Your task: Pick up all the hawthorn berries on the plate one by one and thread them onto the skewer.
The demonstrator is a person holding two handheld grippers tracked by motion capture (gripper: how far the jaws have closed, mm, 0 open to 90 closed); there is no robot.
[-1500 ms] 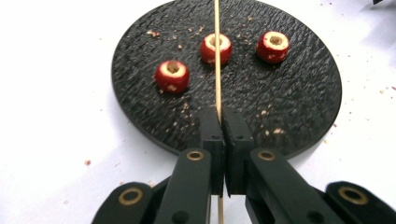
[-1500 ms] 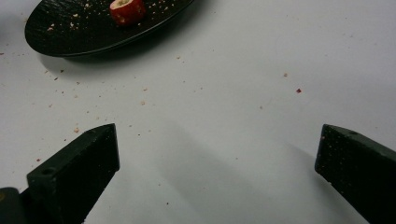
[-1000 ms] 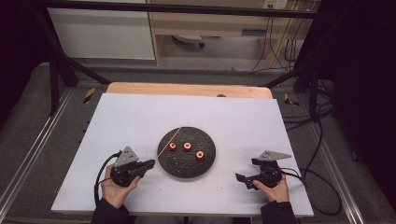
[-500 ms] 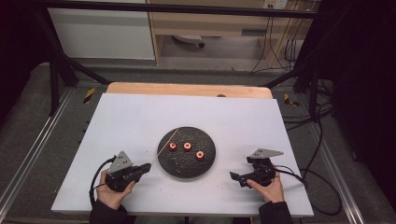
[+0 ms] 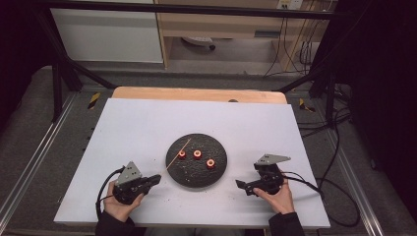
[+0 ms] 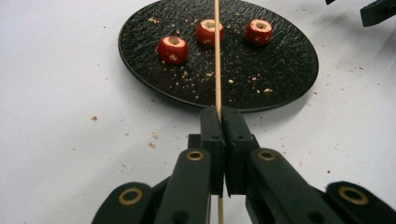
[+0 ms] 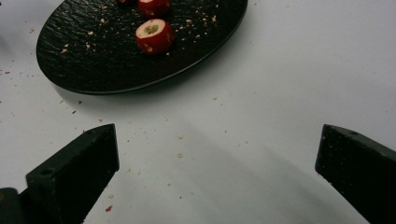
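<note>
At lower left of the high view sat the left hand-held gripper [image 5: 156,178], jaws clamped tight on a thin wooden skewer [image 5: 178,154], and there it was in the left gripper view too, the left hand-held gripper [image 6: 219,114] pinching the skewer [image 6: 217,56] dead centre of the frame. The stick ran up and away from the jaws over the near edge of the black round plate [image 5: 196,179], its far end passing over the plate toward the upper middle of the left gripper view. Centre frame, the plate [image 6: 280,79] lay flat on the white worktop [image 5: 147,123], carrying three red cored fruit pieces [image 5: 197,154] in a loose row, crumbs scattered around them. Whether the skewer touched the middle piece [image 6: 208,32] was hard to call from that angle; it may only have passed above it. Over to lower right of the high view, the right hand-held gripper [image 5: 241,186] rested near the plate's rim, well apart from the fruit. In the right gripper view its jaws stood wide, nothing between them, bare worktop [image 7: 280,93] beneath, with the plate [image 7: 93,56] at upper left.
</note>
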